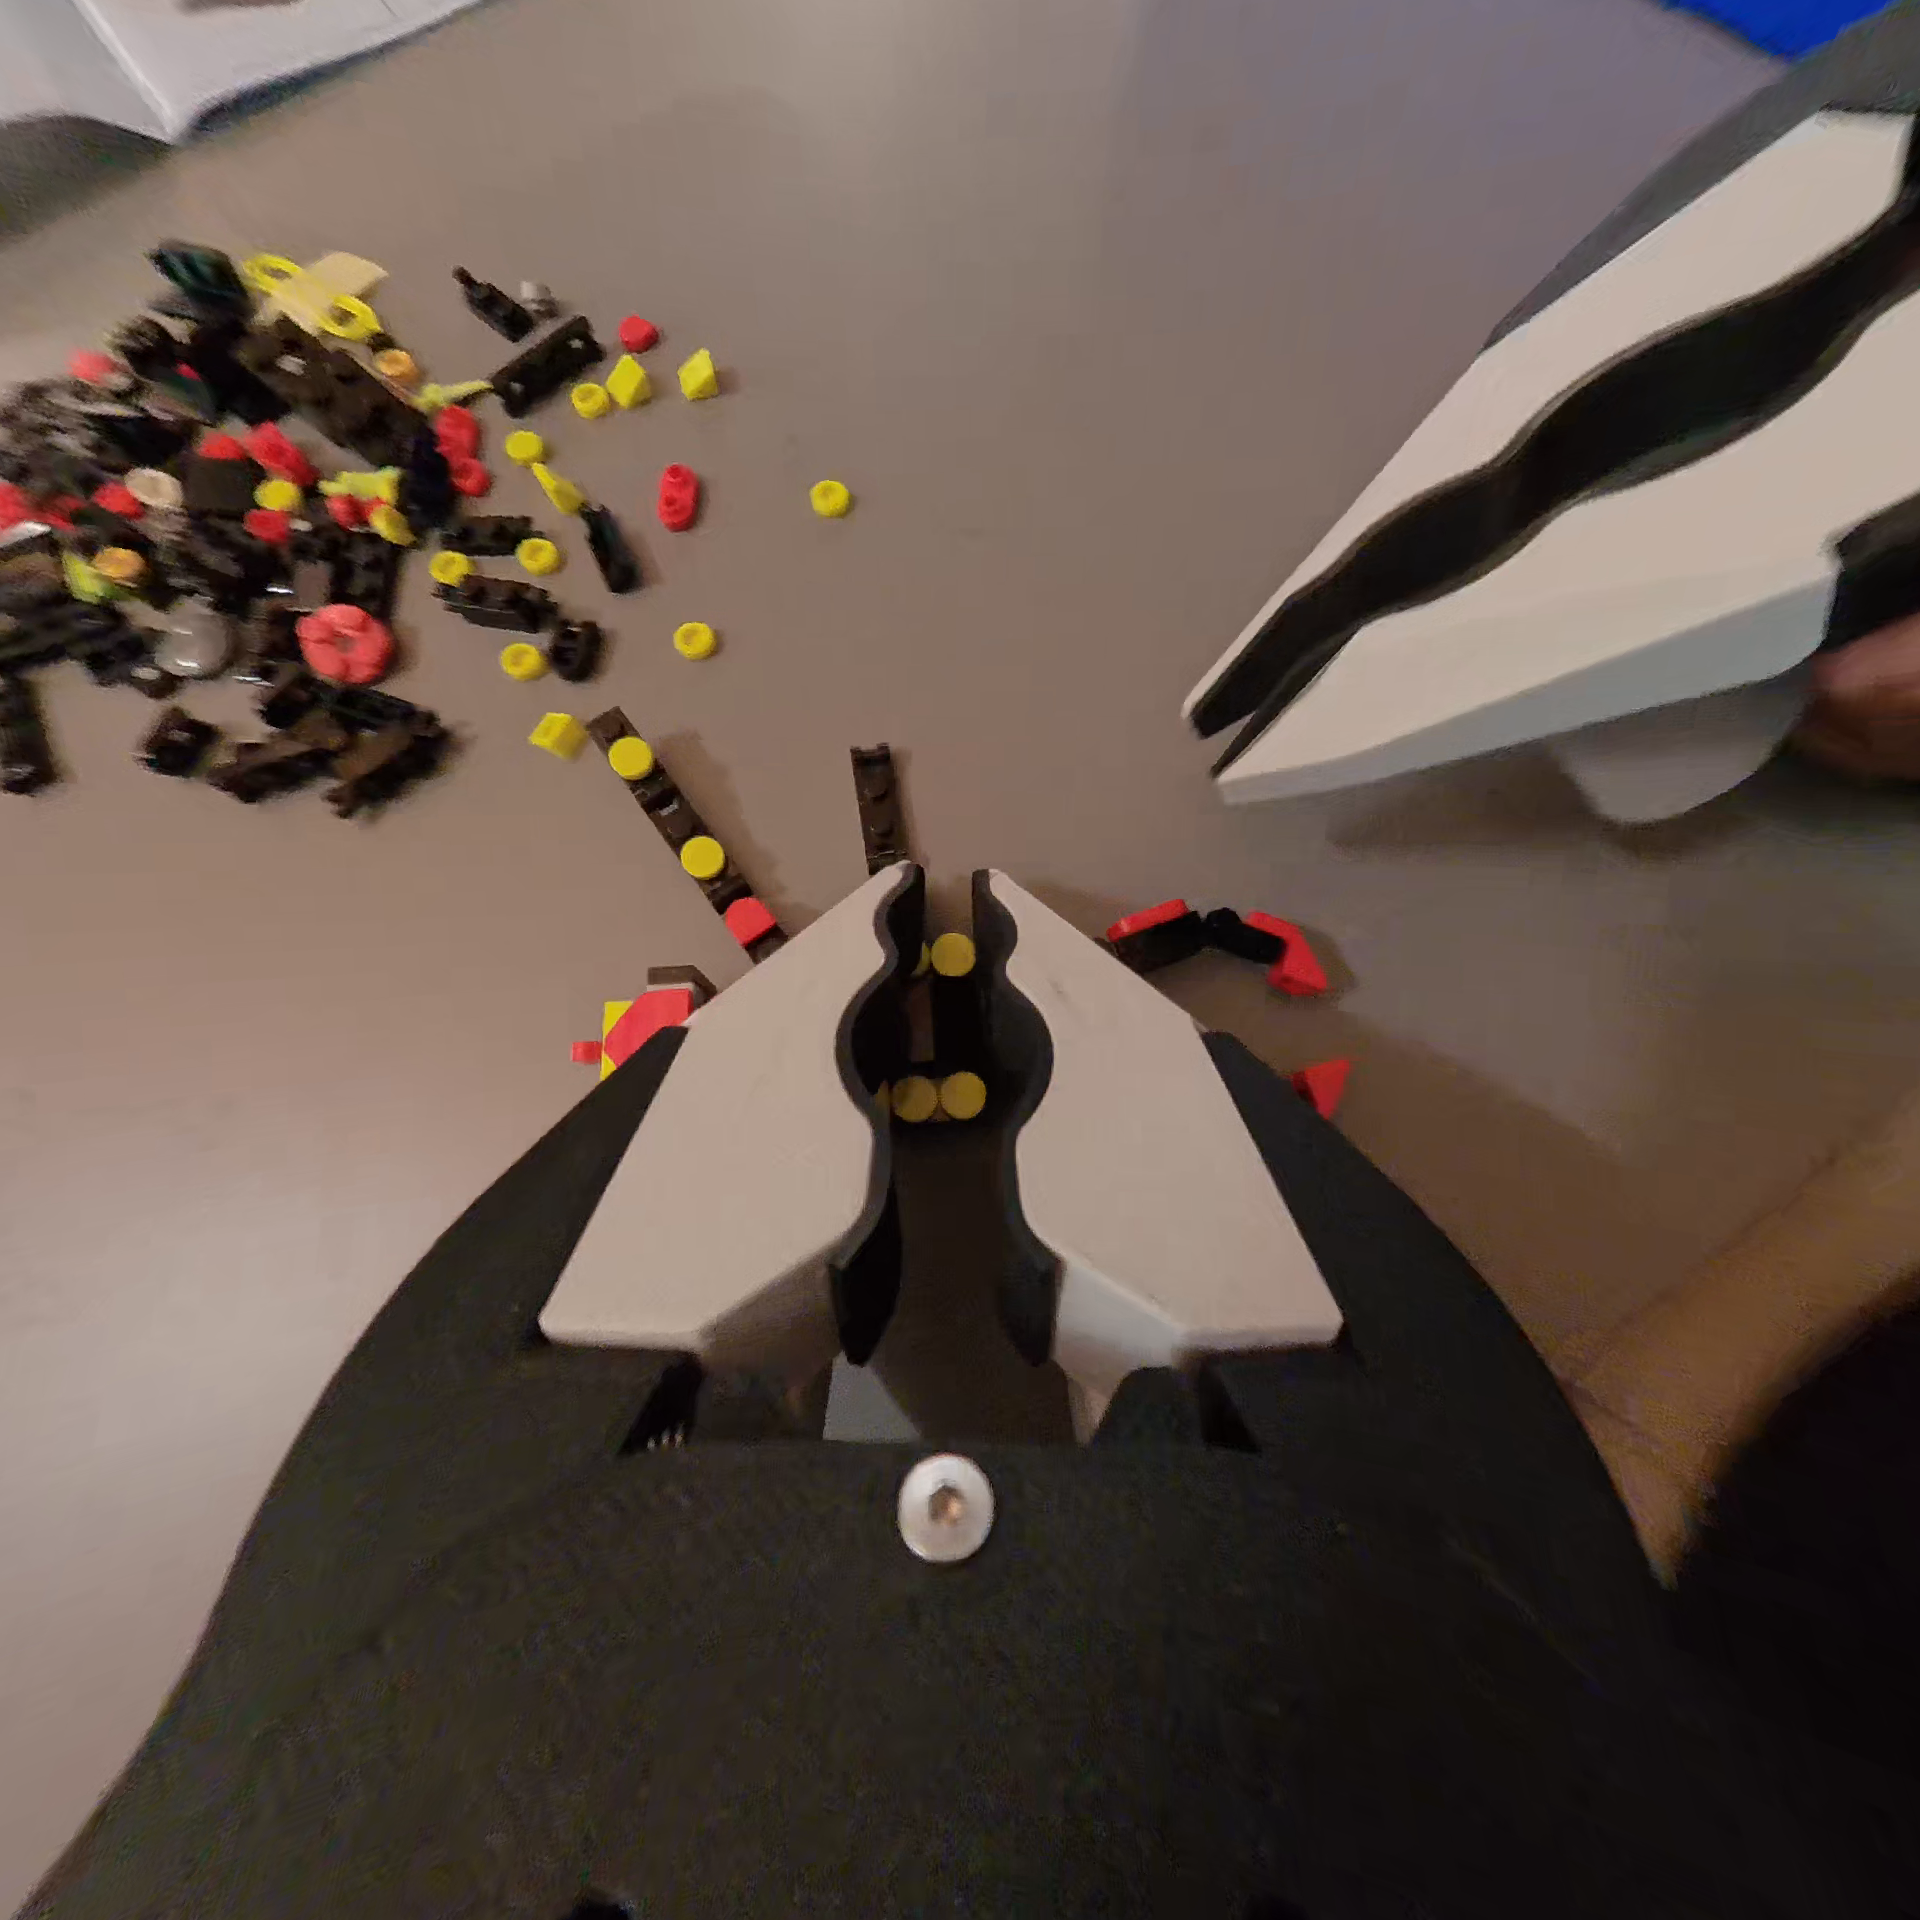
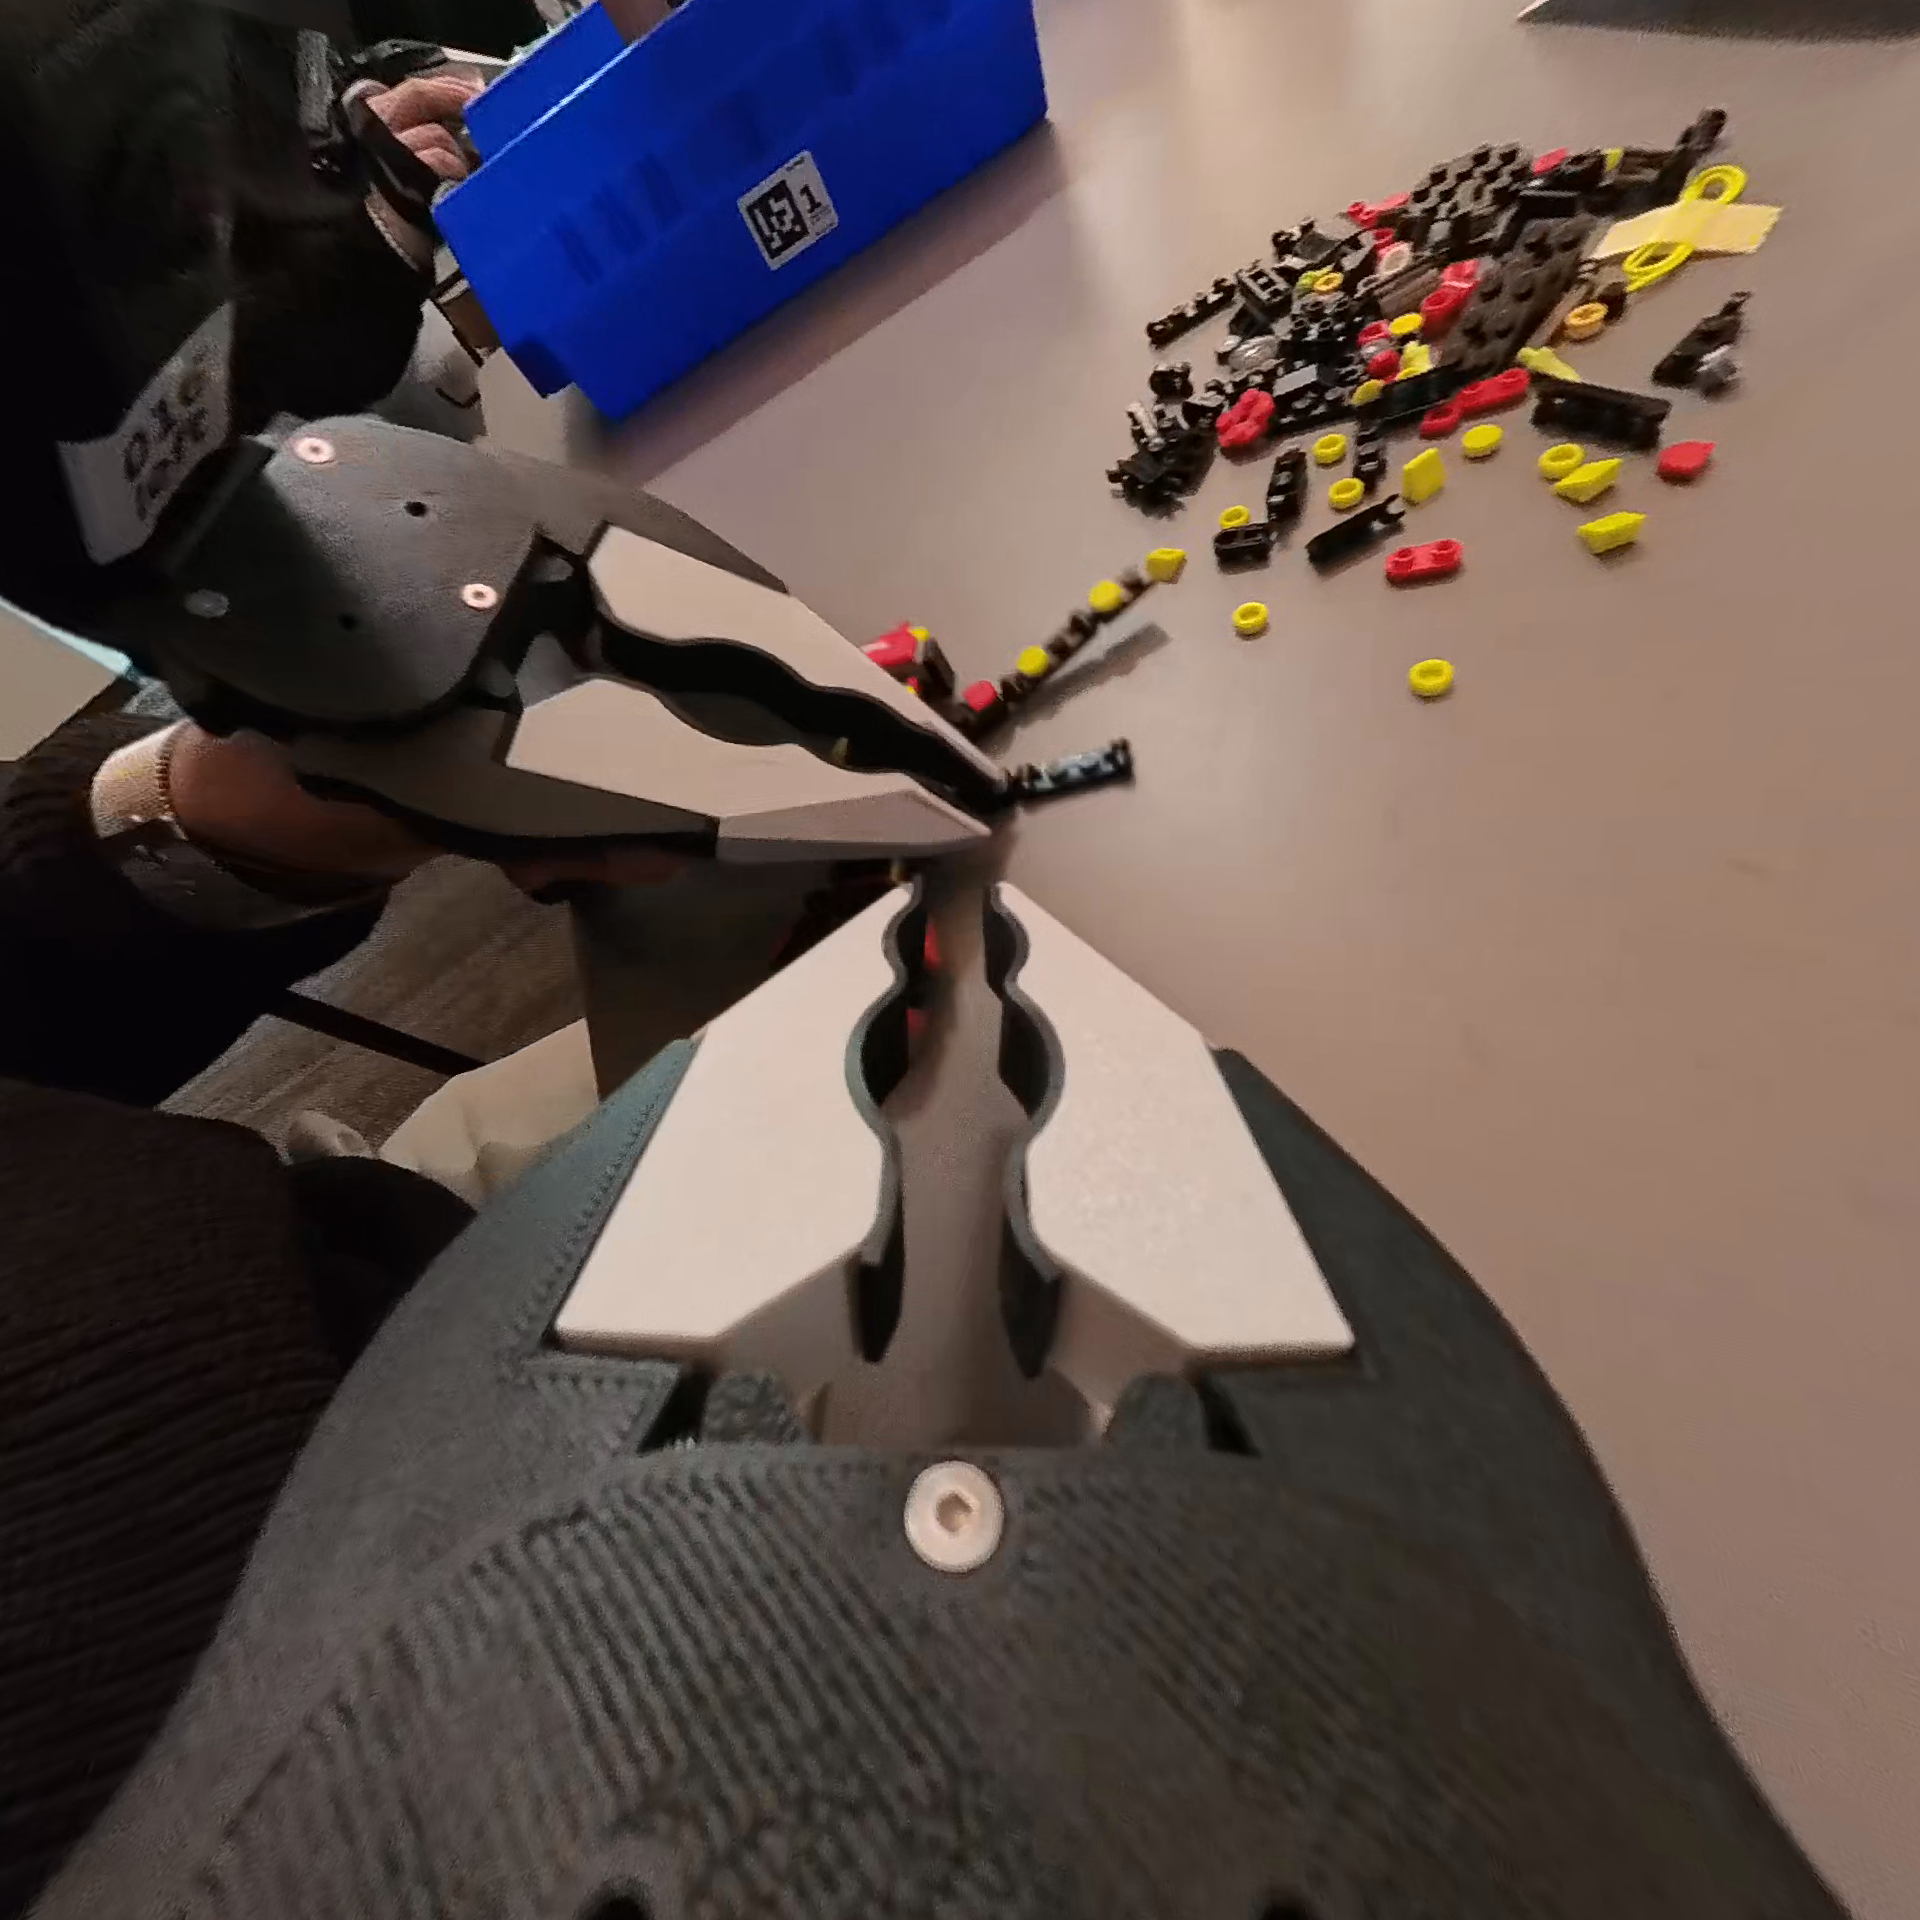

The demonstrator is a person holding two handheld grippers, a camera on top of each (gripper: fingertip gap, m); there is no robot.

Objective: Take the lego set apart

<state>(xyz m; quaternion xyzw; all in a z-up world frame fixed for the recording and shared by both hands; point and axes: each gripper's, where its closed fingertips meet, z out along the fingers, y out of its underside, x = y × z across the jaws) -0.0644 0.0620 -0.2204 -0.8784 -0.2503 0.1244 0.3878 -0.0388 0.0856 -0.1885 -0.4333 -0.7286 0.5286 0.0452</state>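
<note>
Lego strip with yellow studs sits clamped inside left tool; right tool slightly parted, empty

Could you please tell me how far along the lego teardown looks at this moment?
Mostly done: a big pile of loose pieces lies on the table. In hand: the left gripper is shut on a black strip with yellow studs; the right gripper is open and holds nothing. Left: another studded strip and a small red-black cluster are still joined.
</note>
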